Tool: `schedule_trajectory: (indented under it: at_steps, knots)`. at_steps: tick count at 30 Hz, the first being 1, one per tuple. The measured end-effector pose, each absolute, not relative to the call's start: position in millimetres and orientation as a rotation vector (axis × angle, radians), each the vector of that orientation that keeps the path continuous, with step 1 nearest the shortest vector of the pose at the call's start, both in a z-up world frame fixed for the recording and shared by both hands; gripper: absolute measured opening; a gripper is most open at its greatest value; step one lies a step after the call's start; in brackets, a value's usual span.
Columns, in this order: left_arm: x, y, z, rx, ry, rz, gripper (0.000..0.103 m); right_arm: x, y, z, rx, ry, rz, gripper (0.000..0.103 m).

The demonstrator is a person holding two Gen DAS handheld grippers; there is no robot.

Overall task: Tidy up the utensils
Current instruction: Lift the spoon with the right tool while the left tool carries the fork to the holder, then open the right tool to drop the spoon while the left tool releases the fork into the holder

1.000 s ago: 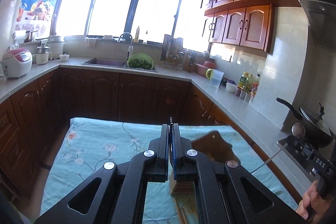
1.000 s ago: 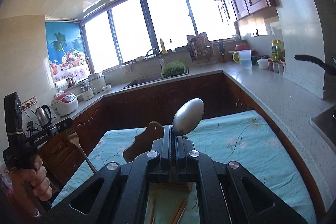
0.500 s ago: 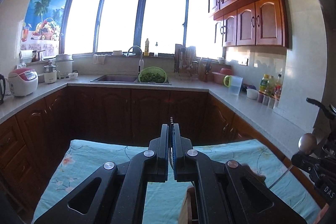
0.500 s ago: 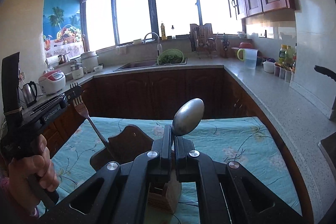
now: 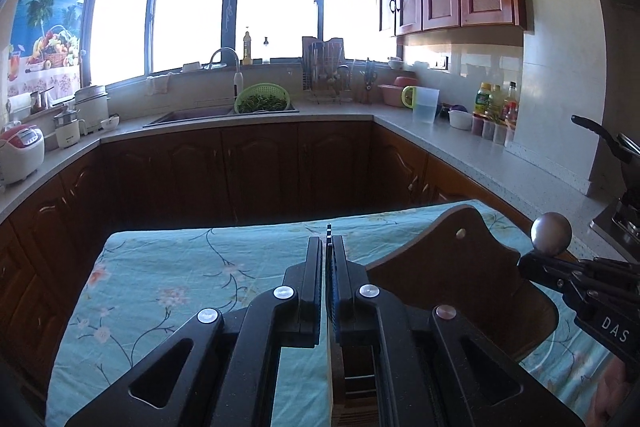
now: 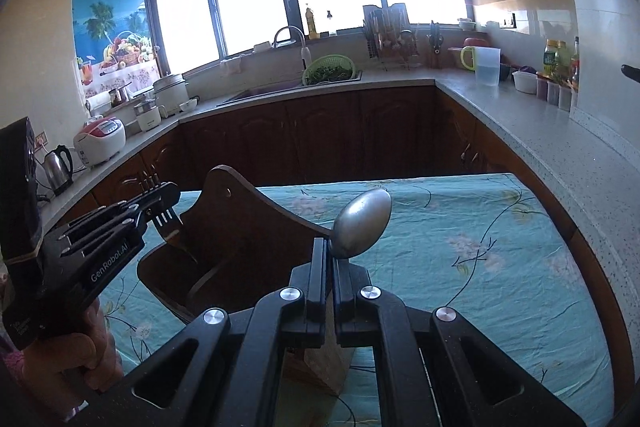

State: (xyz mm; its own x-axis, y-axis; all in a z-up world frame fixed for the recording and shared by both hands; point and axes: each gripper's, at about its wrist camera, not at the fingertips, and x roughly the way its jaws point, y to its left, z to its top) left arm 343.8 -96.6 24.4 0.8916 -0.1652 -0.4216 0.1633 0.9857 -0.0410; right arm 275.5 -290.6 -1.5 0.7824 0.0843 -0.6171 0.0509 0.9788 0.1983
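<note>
A dark wooden utensil holder with a tall back board stands on the teal flowered tablecloth. My left gripper is shut on a metal fork at its head; the handle slants down into the holder's cup. In the left wrist view only the tine tips show past the closed left gripper, with the holder just to its right. My right gripper is shut on a steel spoon, bowl up, right of the holder. The spoon's bowl and the right gripper appear again at the right edge.
A lighter wooden block sits under my right fingers. A person's hand grips the left tool. Stone counters with dark cabinets ring the table; a sink with a green colander, a rice cooker and a pan handle are further off.
Both grippers have come down toward the table and the holder looks larger and closer. The fork's handle now reaches into the holder. The spoon stays in the right gripper.
</note>
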Motion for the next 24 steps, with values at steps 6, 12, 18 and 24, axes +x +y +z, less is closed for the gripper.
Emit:
schedule_trajectory:
  at_steps: [6, 12, 18, 24]
  knots:
    - [348, -64, 49, -0.026, 0.447, -0.176, 0.003, 275, -293, -1, 0.224, 0.675, 0.022, 0.002]
    - [351, -58, 53, -0.056, 0.464, -0.182, 0.007, 275, -294, 2, 0.238, 0.676, 0.027, 0.007]
    - [336, -48, 59, -0.081, 0.432, -0.17, 0.043, 267, -305, 6, 0.288, 0.664, 0.011, 0.035]
    - [314, -29, 59, -0.114, 0.437, -0.136, 0.067, 245, -315, 14, 0.351, 0.633, -0.007, 0.062]
